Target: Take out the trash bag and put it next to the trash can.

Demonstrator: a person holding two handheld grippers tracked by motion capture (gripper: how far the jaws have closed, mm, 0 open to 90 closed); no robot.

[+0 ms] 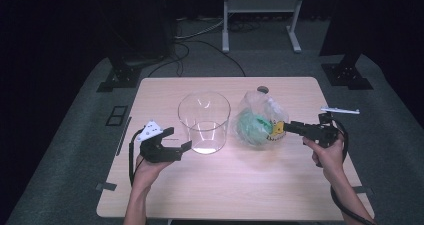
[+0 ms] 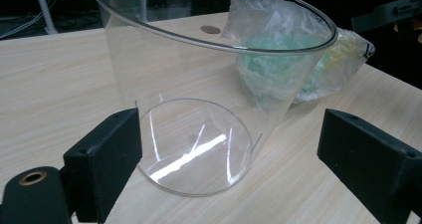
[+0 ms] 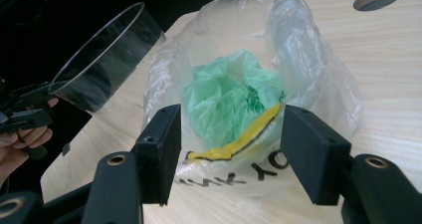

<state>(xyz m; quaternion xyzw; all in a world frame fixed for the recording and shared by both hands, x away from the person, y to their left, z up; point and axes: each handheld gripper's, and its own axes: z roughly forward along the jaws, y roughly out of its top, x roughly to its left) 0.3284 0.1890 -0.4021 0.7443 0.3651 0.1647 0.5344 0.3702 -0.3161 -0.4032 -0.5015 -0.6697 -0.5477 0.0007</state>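
Note:
A clear round container [image 1: 204, 122] stands upright and empty at the table's middle. Right beside it lies a crumpled clear plastic bag [image 1: 257, 122] with green stuffing [image 3: 224, 99] and a yellow strip inside. My left gripper [image 1: 180, 138] rests low on the table left of the container [image 2: 199, 84], open, with its jaws wide apart on either side of the container's base and not touching it [image 2: 232, 134]. My right gripper [image 1: 287, 127] reaches the bag's right end. Its jaws stand open on either side of the bag's near end [image 3: 233, 124], pads clear of the plastic.
The wooden table [image 1: 225, 185] has a round cable hole [image 1: 262, 90] behind the bag. A small white tool [image 1: 340, 110] lies at the right edge. A white stand [image 1: 260, 15] and black cables sit on the floor beyond the table.

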